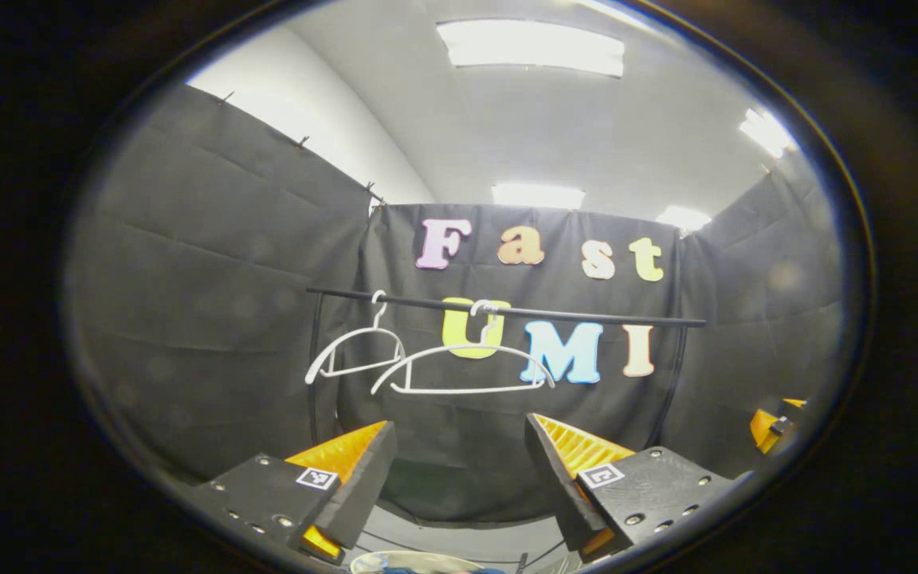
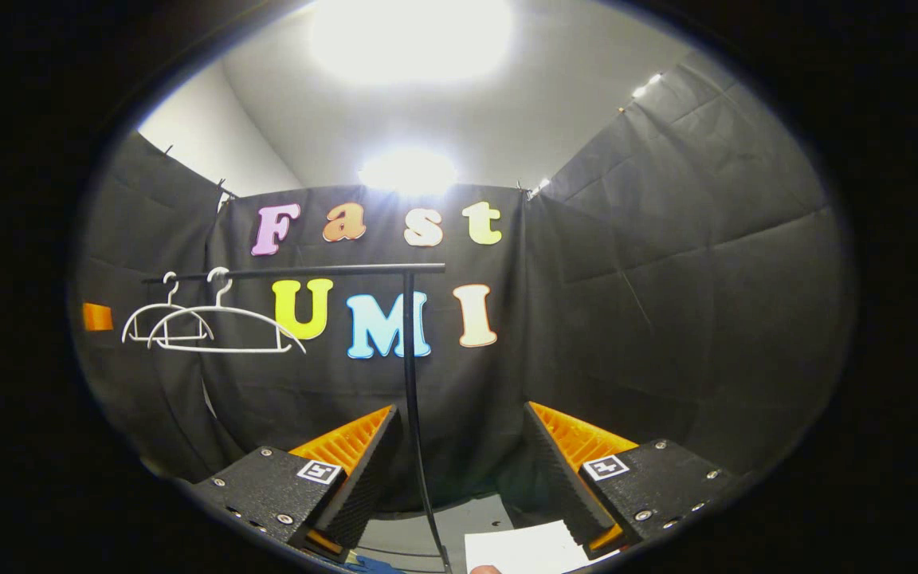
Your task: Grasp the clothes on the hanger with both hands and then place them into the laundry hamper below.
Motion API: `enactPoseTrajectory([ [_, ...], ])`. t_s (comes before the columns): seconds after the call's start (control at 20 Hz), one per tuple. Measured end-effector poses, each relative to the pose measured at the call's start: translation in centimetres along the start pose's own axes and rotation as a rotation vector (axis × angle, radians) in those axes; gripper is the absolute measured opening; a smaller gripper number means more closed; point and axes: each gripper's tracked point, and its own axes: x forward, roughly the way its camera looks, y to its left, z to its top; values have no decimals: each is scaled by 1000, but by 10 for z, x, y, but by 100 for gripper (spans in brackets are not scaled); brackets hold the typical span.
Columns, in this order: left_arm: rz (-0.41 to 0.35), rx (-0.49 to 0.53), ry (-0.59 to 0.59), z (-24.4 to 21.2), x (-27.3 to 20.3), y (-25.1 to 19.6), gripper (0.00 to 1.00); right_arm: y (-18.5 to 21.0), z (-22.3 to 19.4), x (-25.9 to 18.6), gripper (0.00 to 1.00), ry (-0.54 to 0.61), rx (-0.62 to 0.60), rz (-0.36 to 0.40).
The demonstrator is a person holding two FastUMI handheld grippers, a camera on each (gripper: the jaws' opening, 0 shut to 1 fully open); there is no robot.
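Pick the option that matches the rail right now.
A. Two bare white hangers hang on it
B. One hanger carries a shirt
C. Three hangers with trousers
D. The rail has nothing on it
A: two white hangers, one beside the other, hang from the black rail with no clothes on either.

Both views look forward and slightly upward at the booth's back wall from some way off, sharing the rail (image 1: pixel 507 309) (image 2: pixel 300 271) and two bare hangers (image 1: pixel 459 367) (image 2: pixel 220 327) (the right gripper view from further right).
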Motion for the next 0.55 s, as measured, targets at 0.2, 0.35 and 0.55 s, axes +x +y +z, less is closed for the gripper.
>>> enactPoseTrajectory([
  [0.2, -51, 1, -22, 7, -7, 14, 93, -7, 3, -15, 91, -15, -13, -42],
  [0.35, -65, 7, -21, 2, -9, 32, 93, -9, 0, -27, 94, -23, -77, -89],
  [0.55, -79, 2, -21, -17, 6, 47, 93, 8, -9, -38, 92, -8, -105, -96],
])
